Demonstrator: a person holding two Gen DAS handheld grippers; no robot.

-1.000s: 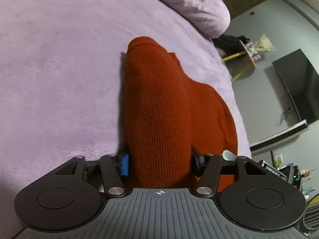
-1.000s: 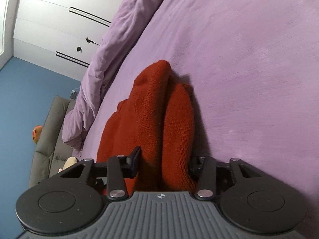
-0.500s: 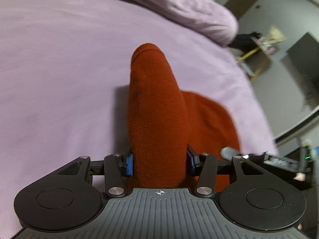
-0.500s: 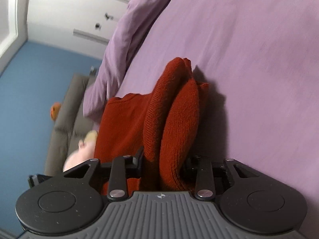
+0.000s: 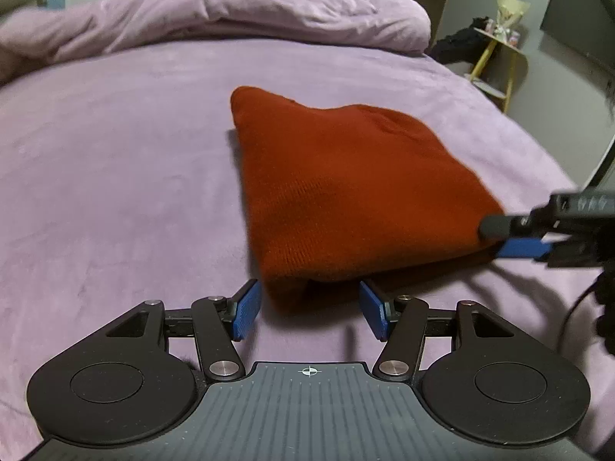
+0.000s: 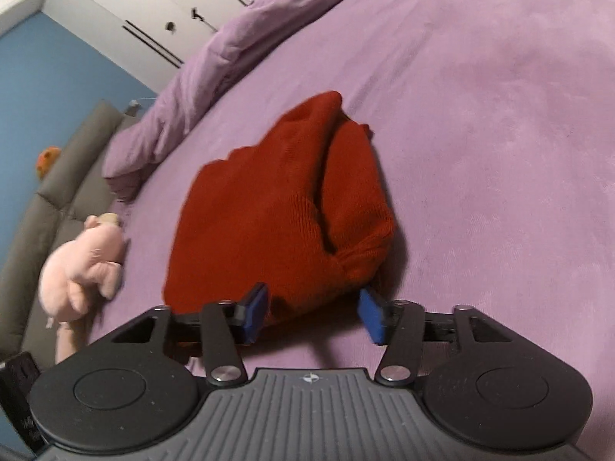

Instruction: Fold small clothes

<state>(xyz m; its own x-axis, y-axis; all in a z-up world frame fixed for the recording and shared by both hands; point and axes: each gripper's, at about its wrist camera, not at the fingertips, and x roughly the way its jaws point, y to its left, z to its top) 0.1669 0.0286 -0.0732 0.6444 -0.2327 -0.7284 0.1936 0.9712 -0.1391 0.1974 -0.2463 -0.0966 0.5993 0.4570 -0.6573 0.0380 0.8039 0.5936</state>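
No readable text, label, brand or number shows in either view; small marks at the right wrist view's lower left edge are too blurred to read.

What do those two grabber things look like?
Both are alike. The left gripper and the right gripper each have a grey ribbed body with a small crosshair mark, two round black discs at the sides, and black link bars with silver screws. The fingers carry flat blue pads. In the left view a black cable hangs by the right gripper.
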